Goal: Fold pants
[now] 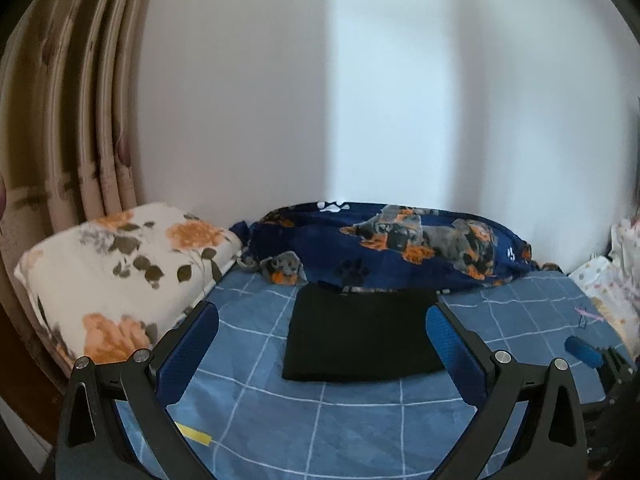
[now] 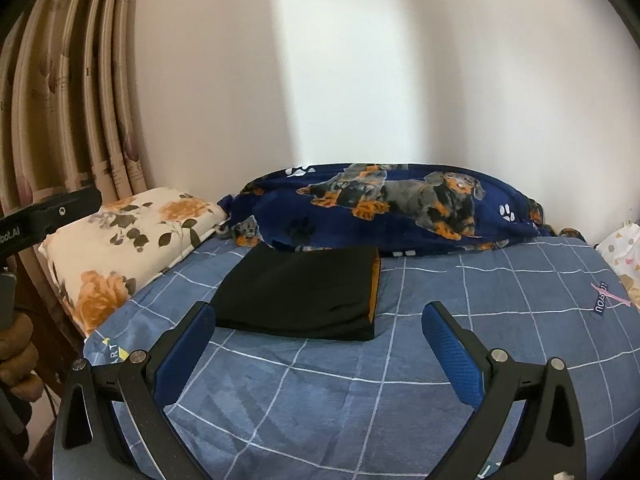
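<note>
We see the black pants (image 1: 362, 336) folded into a compact rectangle, lying flat on the bed (image 1: 280, 420) with its blue grid-patterned sheet. In the left wrist view the pants sit at centre frame, between and beyond the two blue-padded fingers (image 1: 188, 354). Their far edge touches, or slips just under, the navy blanket (image 1: 400, 248) printed with dogs; we cannot tell which.

Left gripper (image 1: 322, 354): fingers spread wide, holding nothing, hovering above the sheet short of the near edge of the pants.

Right gripper (image 2: 318, 354): fingers likewise spread wide and empty. In the right wrist view the pants (image 2: 300, 292) lie centre-left, with the left-hand finger (image 2: 186, 354) overlapping their near left corner in the frame; contact cannot be confirmed. An orange strip shows along the right edge of the folded stack.

In the left wrist view, one blue-padded tip of the right gripper (image 1: 584, 352) shows at the lower right edge of the frame, well to the right of the pants.

A floral pillow (image 1: 120, 272) sits at middle left of the frame, just beside the blanket. A striped curtain (image 1: 80, 100) hangs in the upper left. A plain white wall (image 1: 360, 80) fills the upper frame.

In the right wrist view, a hand (image 2: 16, 356) grips the other gripper's handle at the left edge of the frame.
</note>
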